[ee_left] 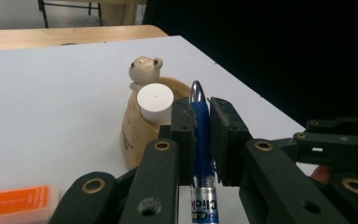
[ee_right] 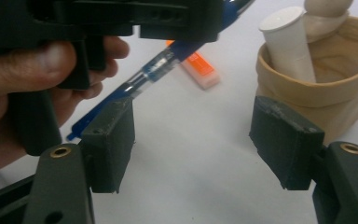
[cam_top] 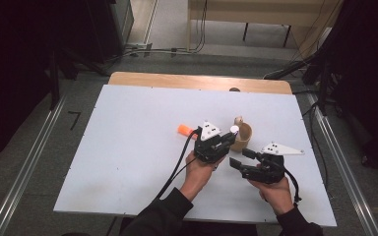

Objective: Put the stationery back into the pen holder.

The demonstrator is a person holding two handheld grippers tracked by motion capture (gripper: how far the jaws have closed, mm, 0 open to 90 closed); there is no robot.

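A blue click pen [ee_left: 200, 135] stands tip up between the pads of my left gripper [ee_left: 202, 126], which is shut on it. Just beyond it sits a tan cup [ee_left: 133, 135] with a small bear figure [ee_left: 144, 70] on its rim and a white cylinder [ee_left: 154, 100] standing inside. In the high view my left gripper [cam_top: 228, 140] is right beside the cup [cam_top: 243, 137]. My right gripper [ee_right: 198, 140] stands open with nothing between its pads, just below the pen [ee_right: 163, 70] and left of the cup [ee_right: 317, 98]. From above, the right gripper [cam_top: 239, 157] is near the cup's front.
An orange eraser [cam_top: 184, 130] lies on the white tabletop [cam_top: 128, 147] left of the left gripper. A wooden strip [cam_top: 177, 79] borders the table's far edge. The person's hand [ee_right: 23, 70] holds the left gripper close to the right one.
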